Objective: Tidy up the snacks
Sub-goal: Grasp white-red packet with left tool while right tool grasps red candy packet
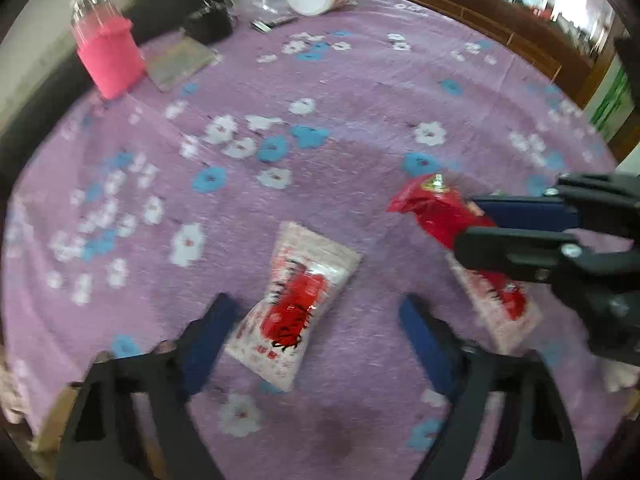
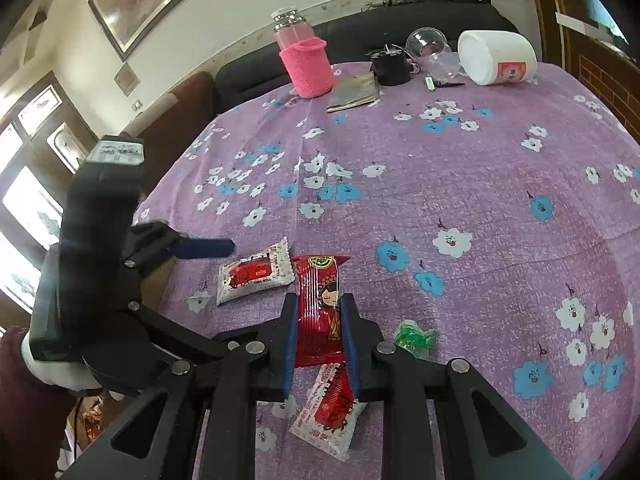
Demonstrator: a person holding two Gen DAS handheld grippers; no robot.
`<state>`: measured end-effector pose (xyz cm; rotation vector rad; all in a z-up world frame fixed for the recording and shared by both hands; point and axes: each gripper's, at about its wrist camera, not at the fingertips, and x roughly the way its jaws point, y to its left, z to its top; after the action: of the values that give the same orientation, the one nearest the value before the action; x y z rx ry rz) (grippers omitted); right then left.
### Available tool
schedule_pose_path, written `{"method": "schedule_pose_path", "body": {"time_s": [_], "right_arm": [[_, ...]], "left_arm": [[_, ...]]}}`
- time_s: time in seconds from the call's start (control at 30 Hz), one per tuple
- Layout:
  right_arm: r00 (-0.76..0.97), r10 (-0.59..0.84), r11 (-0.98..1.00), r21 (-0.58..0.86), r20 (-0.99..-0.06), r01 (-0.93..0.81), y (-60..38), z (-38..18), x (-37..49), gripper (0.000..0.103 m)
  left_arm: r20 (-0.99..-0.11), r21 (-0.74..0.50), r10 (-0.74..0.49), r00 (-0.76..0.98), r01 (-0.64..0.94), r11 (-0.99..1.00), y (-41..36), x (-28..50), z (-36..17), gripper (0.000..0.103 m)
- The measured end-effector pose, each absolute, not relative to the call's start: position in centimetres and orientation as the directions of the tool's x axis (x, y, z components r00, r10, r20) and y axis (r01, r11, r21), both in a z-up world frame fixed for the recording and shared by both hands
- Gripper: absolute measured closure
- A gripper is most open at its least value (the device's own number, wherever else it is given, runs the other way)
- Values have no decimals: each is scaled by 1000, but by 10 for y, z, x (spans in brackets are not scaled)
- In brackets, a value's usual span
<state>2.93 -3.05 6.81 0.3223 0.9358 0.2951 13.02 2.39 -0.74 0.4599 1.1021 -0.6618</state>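
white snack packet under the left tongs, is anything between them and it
Nothing visible. The white snack packet lies flat on the purple cloth, in the open gap of the left tongs. The right tongs, shut on a red packet, sit off to one side, clear of that gap.

- Soft daylight floods in, windows (image 2: 28, 200) blown out white at the left of the right wrist view.
- Left wrist view smeared with motion blur; the tablecloth (image 1: 360, 92) flowers streak.
- Fisheye bends both frames, corners going black.
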Motion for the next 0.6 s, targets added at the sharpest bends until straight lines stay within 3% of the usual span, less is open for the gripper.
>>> {"method": "schedule_pose_path", "body": {"time_s": [0.1,0.4,0.6], "right_arm": [[560,384,908,410,-734,-85,-36,65,31,81],[590,379,902,428,-713,-62,-45,70,28,81],[608,414,888,448,-678,-105,-37,80,22,81]], "left_arm": [[-918,7,-262,298,673,739,25,129,1,80],[-885,-49,-301,355,571,819,46,119,20,80],[-829,-132,-362,426,481,867,96,76,62,80]]}}
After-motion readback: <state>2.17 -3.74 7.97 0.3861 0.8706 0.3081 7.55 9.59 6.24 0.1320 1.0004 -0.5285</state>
